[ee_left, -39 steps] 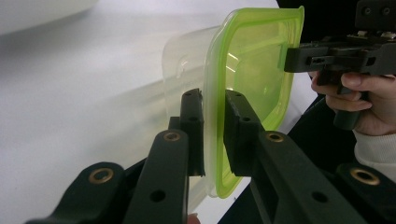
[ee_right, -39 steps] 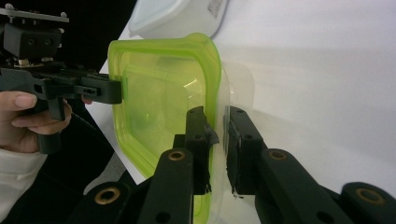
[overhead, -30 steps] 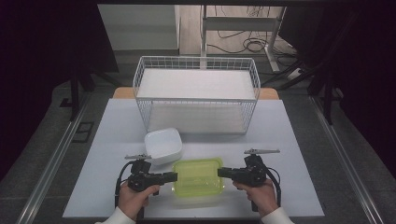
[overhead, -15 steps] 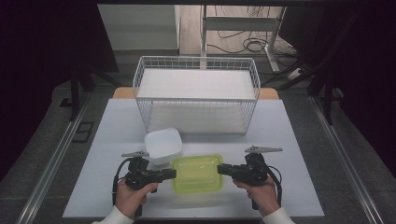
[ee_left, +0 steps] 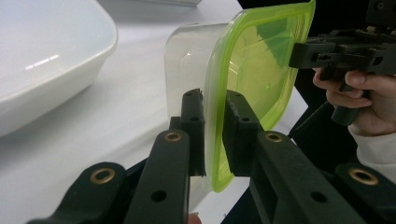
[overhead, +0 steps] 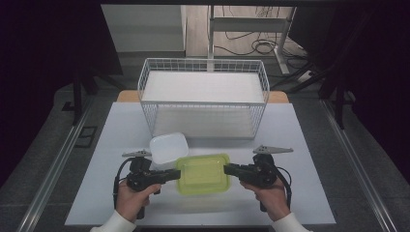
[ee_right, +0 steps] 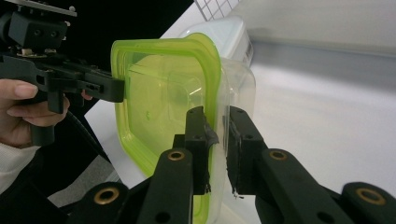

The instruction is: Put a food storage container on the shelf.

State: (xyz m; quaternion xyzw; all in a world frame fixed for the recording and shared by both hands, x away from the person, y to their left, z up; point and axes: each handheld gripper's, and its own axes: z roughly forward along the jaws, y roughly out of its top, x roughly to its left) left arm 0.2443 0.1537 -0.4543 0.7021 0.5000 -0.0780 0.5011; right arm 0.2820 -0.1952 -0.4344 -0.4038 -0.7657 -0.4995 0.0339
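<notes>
Gripping lidded container (ee_left: pixel 252 65) both sides

Two matte-black handheld grippers, left gripper (overhead: pixel 171 174) and right gripper (overhead: pixel 231 169), each with brass-ringed pivot holes along flat jaw links, a grey three-cornered top plate, a trailing black cable, and white sleeve cuffs behind.

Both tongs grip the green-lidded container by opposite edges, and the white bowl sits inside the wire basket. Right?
Not quite. The bowl sits on the table in front of the basket, not inside it, as the high view shows. Left tongs and right tongs do grip the container by opposite edges.
</notes>
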